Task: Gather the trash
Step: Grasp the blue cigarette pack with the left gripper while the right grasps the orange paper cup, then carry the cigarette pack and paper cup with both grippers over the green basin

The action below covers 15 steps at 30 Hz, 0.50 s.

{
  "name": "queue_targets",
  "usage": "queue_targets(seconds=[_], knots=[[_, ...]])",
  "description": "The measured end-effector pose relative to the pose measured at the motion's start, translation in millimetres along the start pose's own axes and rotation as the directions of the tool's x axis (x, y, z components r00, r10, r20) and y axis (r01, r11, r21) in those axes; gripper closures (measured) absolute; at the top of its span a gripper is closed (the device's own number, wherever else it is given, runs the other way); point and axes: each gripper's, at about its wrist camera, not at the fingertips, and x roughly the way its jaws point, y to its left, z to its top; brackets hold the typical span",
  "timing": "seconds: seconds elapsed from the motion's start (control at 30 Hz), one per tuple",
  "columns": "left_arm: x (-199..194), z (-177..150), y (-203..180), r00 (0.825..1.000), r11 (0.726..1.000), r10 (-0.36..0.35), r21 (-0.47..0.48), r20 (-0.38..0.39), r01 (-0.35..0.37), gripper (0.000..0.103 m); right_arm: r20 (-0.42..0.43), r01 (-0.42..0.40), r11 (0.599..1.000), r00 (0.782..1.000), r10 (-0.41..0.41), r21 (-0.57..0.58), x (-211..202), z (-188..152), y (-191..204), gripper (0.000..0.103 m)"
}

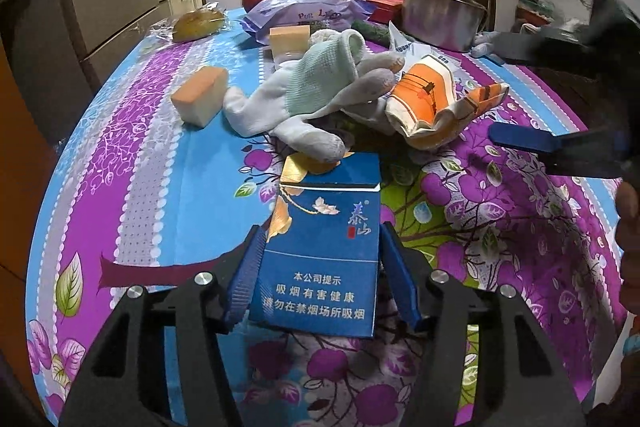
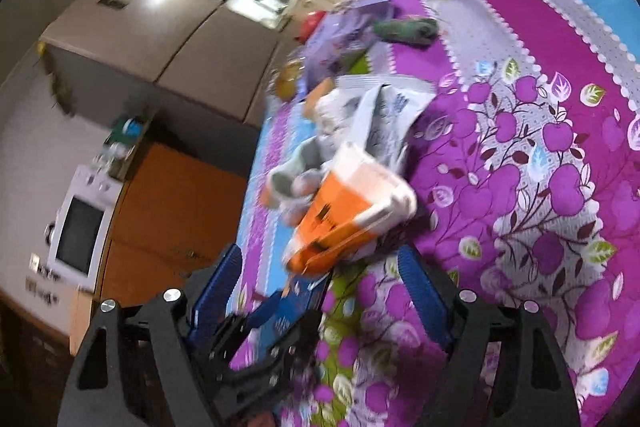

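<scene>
The left gripper (image 1: 322,243) clasps a blue cigarette pack (image 1: 324,247) by its sides, flat on the floral tablecloth (image 1: 160,187). Just beyond its tips lie a white work glove (image 1: 308,95) and a crumpled orange paper cup (image 1: 430,103). The right gripper (image 2: 320,259), jaws spread and empty, points at that cup.

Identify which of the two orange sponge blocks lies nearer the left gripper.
The orange sponge block left of the white glove is nearer; the other sponge block sits farther back, by the purple bag.
</scene>
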Motion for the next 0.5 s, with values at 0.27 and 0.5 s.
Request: queue_targets(seconds=[0.27, 0.5], knots=[[3, 2, 2, 1.0, 1.0, -0.014, -0.016, -0.002, 0.014, 0.048, -0.007, 0.082, 0.996, 0.997, -0.082, -0.022, 22, 7, -1, 0.056], [3, 1, 1, 1.0, 0.999, -0.025, -0.027, 0.002, 0.025, 0.048, 0.028, 0.103, 0.99, 0.994, -0.101, -0.096, 11, 2, 4, 0.095]])
